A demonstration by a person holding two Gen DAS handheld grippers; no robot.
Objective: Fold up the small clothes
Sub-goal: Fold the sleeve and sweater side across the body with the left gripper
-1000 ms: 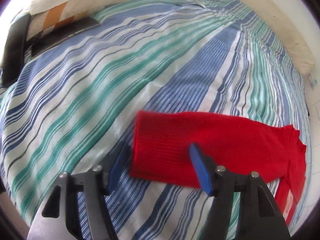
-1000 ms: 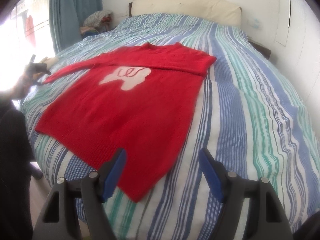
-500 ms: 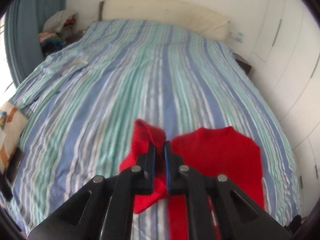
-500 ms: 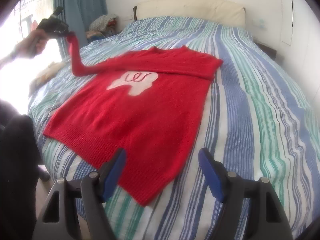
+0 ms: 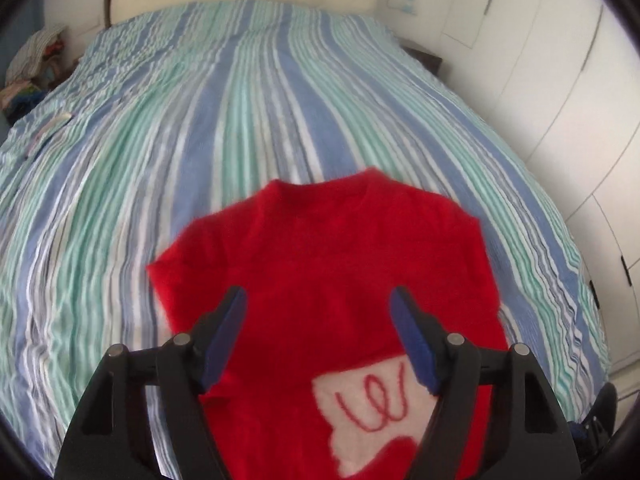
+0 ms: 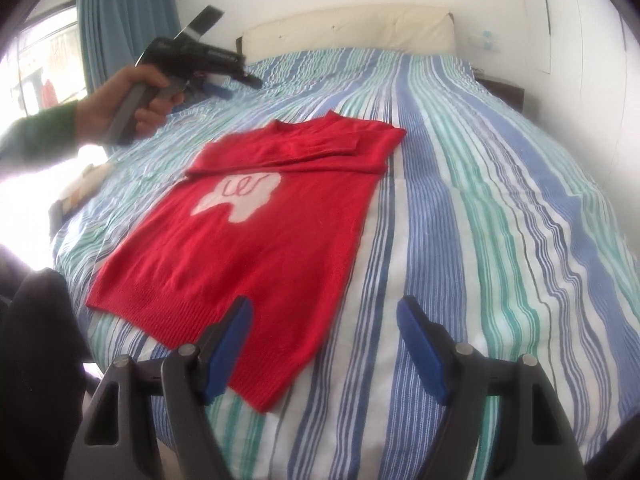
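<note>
A small red sweater with a white patch lies flat on the striped bed. Both sleeves lie folded across its chest near the collar. It also shows in the left wrist view. My left gripper is open and empty, held above the sweater's chest. In the right wrist view the left gripper is up in the air at the far left, held by a hand. My right gripper is open and empty, just above the sweater's hem at the near edge of the bed.
A cream headboard stands at the far end. White wardrobe doors line the right side. A blue curtain and a pile of clothes are at the far left. A dark bedside table stands by the bed's right.
My left gripper took the left sleeve, carried it over the chest, let it go and opened; it now hovers above the sweater. My right gripper stayed open by the hem.
</note>
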